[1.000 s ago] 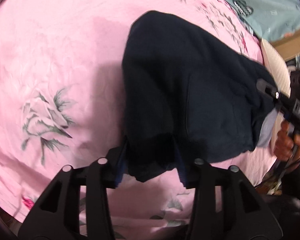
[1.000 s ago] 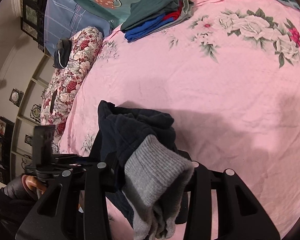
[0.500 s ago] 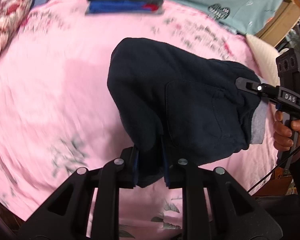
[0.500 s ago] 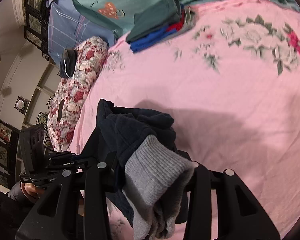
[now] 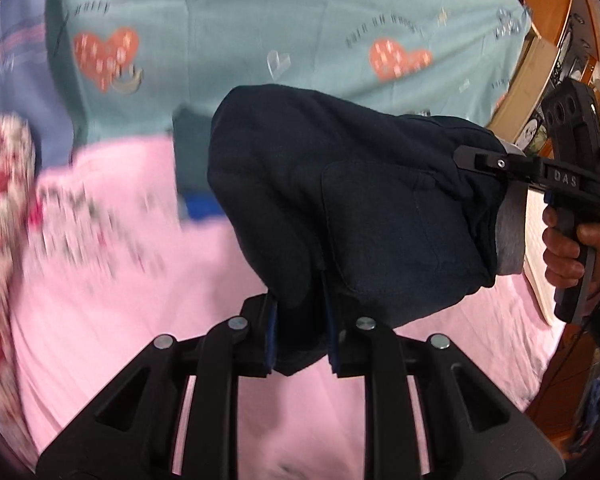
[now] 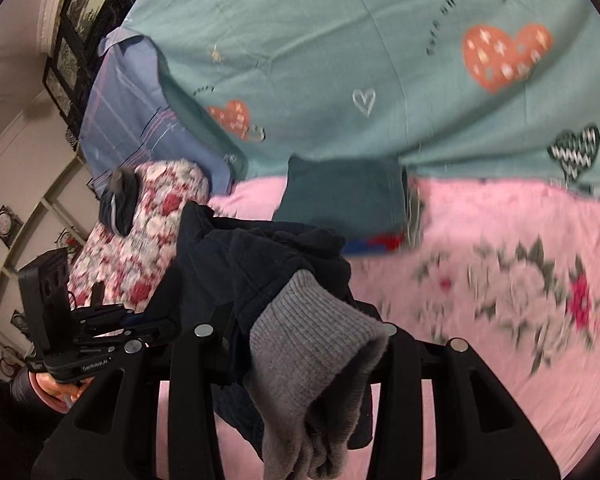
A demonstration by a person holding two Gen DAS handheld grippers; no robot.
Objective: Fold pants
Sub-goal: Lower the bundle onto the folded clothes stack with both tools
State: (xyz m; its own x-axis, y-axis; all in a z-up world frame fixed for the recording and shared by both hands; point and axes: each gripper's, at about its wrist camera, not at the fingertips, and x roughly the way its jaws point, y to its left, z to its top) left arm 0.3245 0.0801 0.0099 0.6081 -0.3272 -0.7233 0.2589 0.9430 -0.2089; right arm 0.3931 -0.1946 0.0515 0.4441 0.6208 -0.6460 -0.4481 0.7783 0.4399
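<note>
Pants [image 5: 340, 200], navy with a grey ribbed cuff [image 6: 312, 352], hang above the pink bedsheet [image 5: 100, 320], pinched at 6 o'clock by the left gripper [image 5: 300, 344]; the right gripper [image 6: 300, 336] clamps the cuff end.

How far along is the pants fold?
Done: the navy pants already look doubled over, and both ends are gripped. In hand: the left tool is shut on a dark fold, the right tool is shut on the end with the grey ribbed cuff, and the bundle hangs above the pink bedsheet. Left: lay it down flat, probably by the folded clothes stack.
</note>
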